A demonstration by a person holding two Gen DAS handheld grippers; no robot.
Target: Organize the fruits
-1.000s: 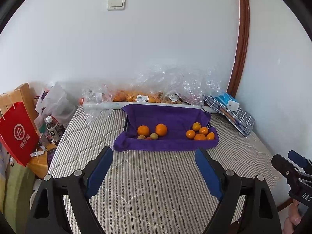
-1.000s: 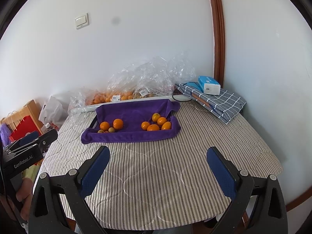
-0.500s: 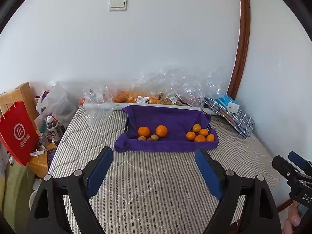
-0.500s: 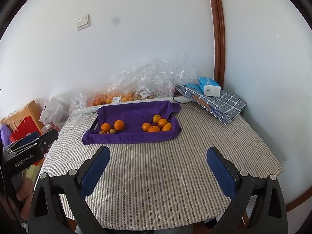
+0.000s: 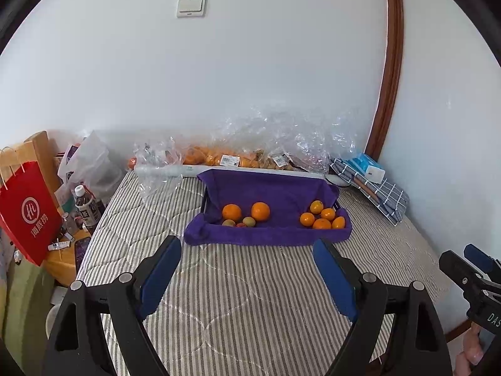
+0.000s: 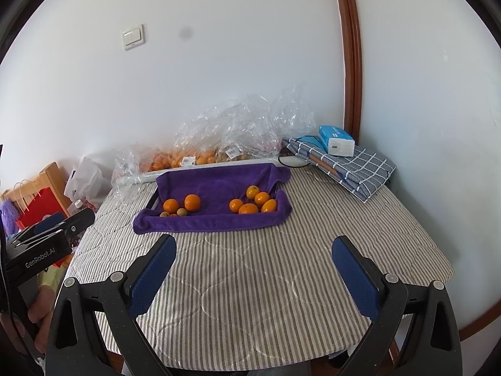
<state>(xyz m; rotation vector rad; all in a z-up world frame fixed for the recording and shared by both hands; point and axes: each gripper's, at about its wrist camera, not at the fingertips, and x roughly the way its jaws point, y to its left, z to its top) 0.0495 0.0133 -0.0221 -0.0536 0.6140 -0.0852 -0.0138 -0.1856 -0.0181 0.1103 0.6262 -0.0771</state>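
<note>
Both the left hand-held gripper (image 5: 247, 263) and right hand-held gripper (image 6: 253, 260) gape empty; oranges (image 5: 322, 217) sit grouped at 3 o'clock on the purple towel (image 5: 275, 191), mixed fruits (image 5: 245, 214) at 9 unsorted.

Oranges (image 6: 247, 202) lie on a purple towel (image 6: 216, 185).

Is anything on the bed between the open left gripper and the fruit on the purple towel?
Nothing visible. Only bare striped bedcover lies between the left gripper and the purple towel. Its raised front fold sits just ahead of the fruit, so a reach would go over it.
</note>
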